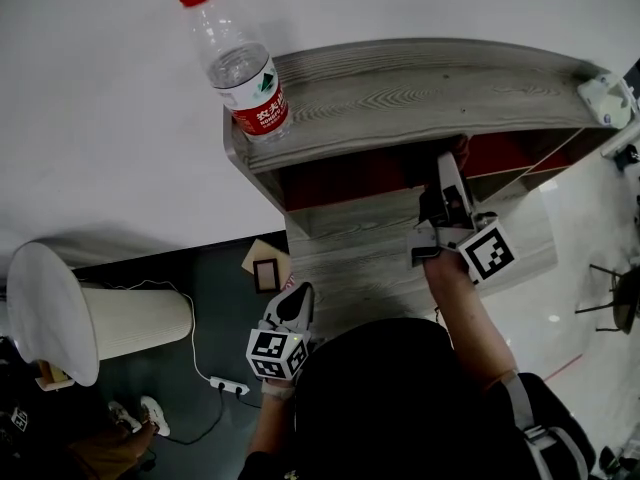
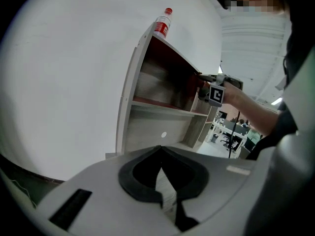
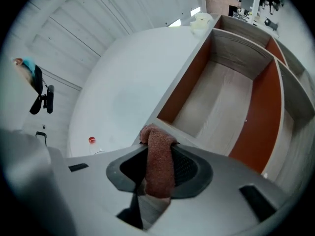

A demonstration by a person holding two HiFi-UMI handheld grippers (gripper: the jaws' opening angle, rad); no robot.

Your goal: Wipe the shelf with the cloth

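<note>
The grey wooden shelf (image 1: 400,88) has red-lined compartments, and a water bottle (image 1: 240,63) with a red cap stands on its top board at the left. My right gripper (image 1: 448,173) reaches into the upper compartment below that board. In the right gripper view a reddish-brown cloth (image 3: 160,163) is pinched between the jaws of the right gripper (image 3: 158,156), with the open compartment (image 3: 221,97) ahead. My left gripper (image 1: 300,295) hangs low beside my body, away from the shelf. Its jaws (image 2: 160,154) meet at the tips with nothing between them. From there the shelf (image 2: 157,90) and the right gripper (image 2: 203,85) show at a distance.
A small white object (image 1: 605,96) sits on the shelf top's right end. On the dark floor at left stand a white ribbed cylinder (image 1: 120,323), a power strip (image 1: 228,386) and a small frame (image 1: 266,273). A white wall is behind the shelf. Office chairs (image 1: 610,303) stand at the right.
</note>
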